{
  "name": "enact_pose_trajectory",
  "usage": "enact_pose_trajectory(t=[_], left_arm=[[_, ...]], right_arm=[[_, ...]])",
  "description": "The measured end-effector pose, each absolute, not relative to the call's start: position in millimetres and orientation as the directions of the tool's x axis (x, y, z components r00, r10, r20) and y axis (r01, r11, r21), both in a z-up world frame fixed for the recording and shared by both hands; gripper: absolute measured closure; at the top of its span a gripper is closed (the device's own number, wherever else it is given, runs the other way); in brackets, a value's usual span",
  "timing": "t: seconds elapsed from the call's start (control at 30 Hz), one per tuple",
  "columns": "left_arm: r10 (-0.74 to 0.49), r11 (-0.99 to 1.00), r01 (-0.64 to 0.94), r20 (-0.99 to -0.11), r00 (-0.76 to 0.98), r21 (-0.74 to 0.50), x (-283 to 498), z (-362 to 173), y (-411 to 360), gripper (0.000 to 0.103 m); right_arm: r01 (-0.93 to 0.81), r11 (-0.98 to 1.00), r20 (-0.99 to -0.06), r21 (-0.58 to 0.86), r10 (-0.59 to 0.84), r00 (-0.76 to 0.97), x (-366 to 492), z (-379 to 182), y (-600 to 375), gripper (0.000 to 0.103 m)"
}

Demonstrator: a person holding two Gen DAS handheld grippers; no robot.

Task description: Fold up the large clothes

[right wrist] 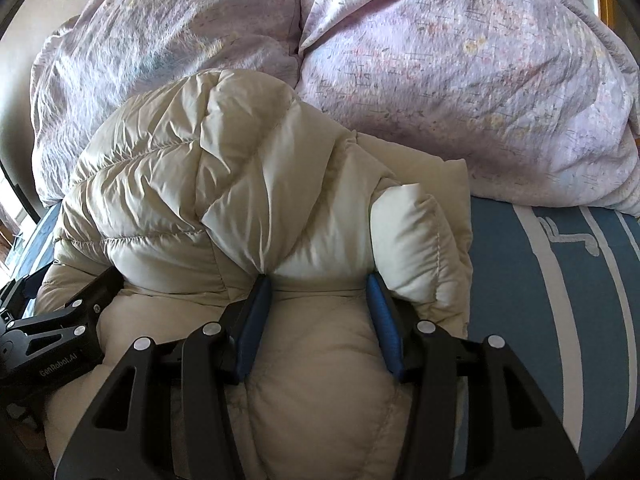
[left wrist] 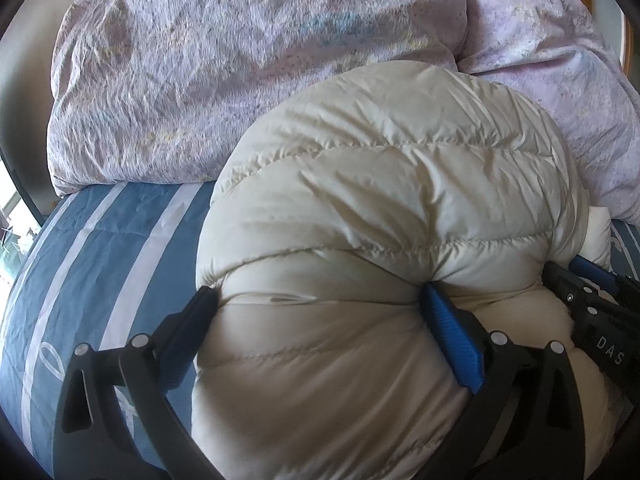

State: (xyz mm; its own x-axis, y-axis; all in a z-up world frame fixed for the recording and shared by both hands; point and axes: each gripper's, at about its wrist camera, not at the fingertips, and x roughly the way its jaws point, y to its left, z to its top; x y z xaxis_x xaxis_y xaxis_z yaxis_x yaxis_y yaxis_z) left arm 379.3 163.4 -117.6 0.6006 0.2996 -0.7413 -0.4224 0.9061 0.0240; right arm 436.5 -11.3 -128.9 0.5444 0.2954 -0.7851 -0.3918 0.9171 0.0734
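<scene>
Your left tongs (left wrist: 320, 296) and right tongs (right wrist: 318, 280), side by side, each half-closed on the cream puffer jacket (left wrist: 384, 184) bulging toward upper frame.

Cream quilted jacket (left wrist: 380, 208); blue bedsheet (left wrist: 100, 248) with white stripes; lilac floral duvet (right wrist: 460, 80); black grippers, blue pads (right wrist: 384, 320).

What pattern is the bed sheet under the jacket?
Blue with white stripes: bed sheet, clearest in the left wrist view.
</scene>
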Motion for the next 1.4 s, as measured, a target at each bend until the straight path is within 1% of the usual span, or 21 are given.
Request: enact_pose_trajectory(t=[1.4], left_arm=[[0.288,0.903,-0.43,-0.744,0.603,0.0,384,-123,168,0.002]], right_arm=[[-0.389,0.921,-0.75,0.036,0.282,0.598,427,-130,-9,0.051]])
